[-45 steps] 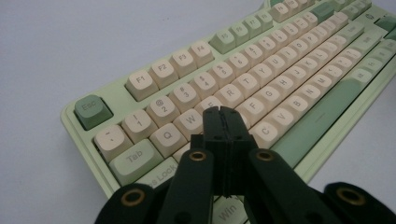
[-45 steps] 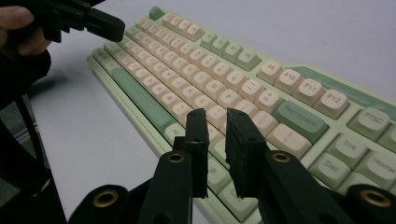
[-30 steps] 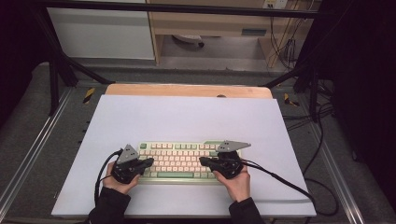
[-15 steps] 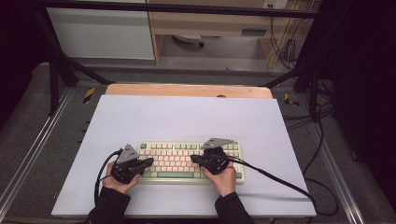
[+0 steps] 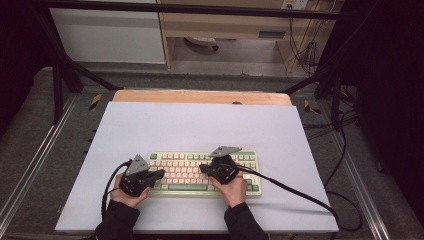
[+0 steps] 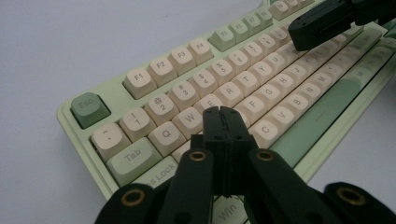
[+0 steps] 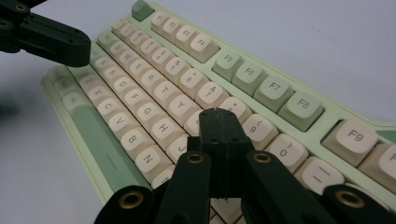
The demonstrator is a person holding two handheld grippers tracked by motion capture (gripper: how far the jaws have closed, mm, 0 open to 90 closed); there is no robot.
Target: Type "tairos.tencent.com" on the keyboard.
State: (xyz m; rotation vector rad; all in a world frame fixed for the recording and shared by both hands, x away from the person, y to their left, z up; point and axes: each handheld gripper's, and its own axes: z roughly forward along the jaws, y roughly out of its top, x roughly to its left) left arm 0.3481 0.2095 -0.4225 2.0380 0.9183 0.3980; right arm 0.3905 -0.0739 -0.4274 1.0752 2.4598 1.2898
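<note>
Keyboard [image 5: 204, 173], pale green with cream keys, lies near the front edge of the white desk [image 5: 200, 125], while the left claw [image 6: 223, 122] hovers closed and empty over its left keys and the right claw [image 7: 219, 122], likewise closed and empty, over its middle keys.

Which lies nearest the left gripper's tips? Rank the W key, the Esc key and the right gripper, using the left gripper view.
1. W key, just left of the left gripper tips.
2. Esc key, at the keyboard's left corner.
3. Right gripper, upper right, over the far keys.
</note>
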